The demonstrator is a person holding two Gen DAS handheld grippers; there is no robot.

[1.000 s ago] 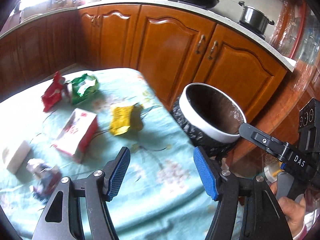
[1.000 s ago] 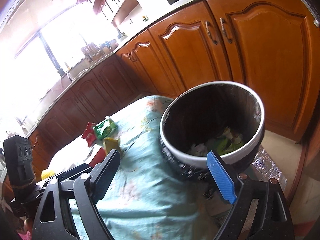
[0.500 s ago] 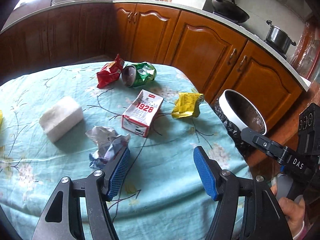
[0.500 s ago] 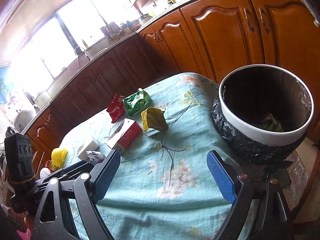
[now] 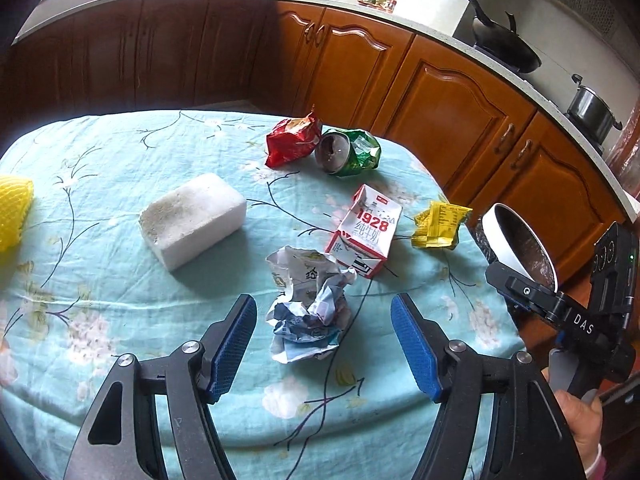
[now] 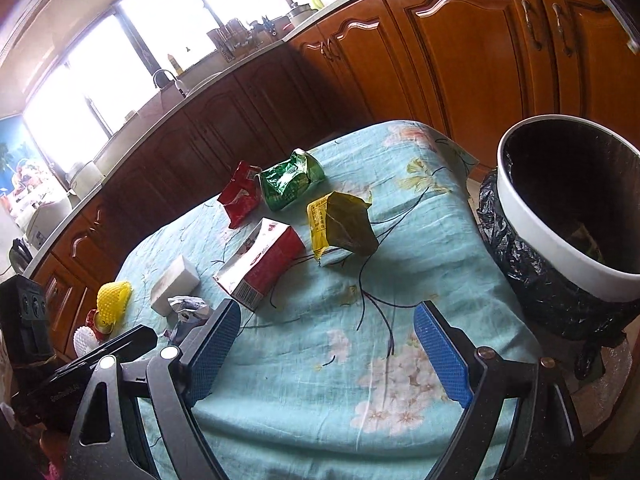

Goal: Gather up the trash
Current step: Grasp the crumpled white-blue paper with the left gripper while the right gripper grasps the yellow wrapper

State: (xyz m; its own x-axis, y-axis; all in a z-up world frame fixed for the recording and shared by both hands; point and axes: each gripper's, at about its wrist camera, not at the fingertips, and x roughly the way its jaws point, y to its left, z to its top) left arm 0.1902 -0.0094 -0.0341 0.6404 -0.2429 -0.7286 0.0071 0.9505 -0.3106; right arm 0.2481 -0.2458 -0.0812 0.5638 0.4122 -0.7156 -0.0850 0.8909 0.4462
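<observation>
My left gripper [image 5: 324,340] is open, its blue pads either side of a crumpled paper wrapper [image 5: 310,304] on the teal tablecloth. Beyond lie a red-and-white milk carton [image 5: 366,230], a yellow packet [image 5: 440,224], a green bag [image 5: 348,152], a red bag [image 5: 292,140] and a white foam block [image 5: 192,218]. My right gripper [image 6: 328,352] is open and empty above the cloth near its front edge. The carton [image 6: 260,264], yellow packet [image 6: 340,228], green bag [image 6: 290,182] and red bag [image 6: 240,196] lie ahead of it. The white-rimmed bin [image 6: 568,216] with a black liner stands at the right.
A yellow foam net [image 6: 114,300] and a white one [image 6: 86,338] sit at the table's left end. Wooden cabinets [image 5: 440,112] run behind the table. The bin [image 5: 516,240] stands off the table's right edge. The other gripper's handle [image 5: 580,320] is at the right.
Both grippers have swung left, away from the bin and over the table. The crumpled wrapper now sits between the left gripper's pads. Both stay open.
</observation>
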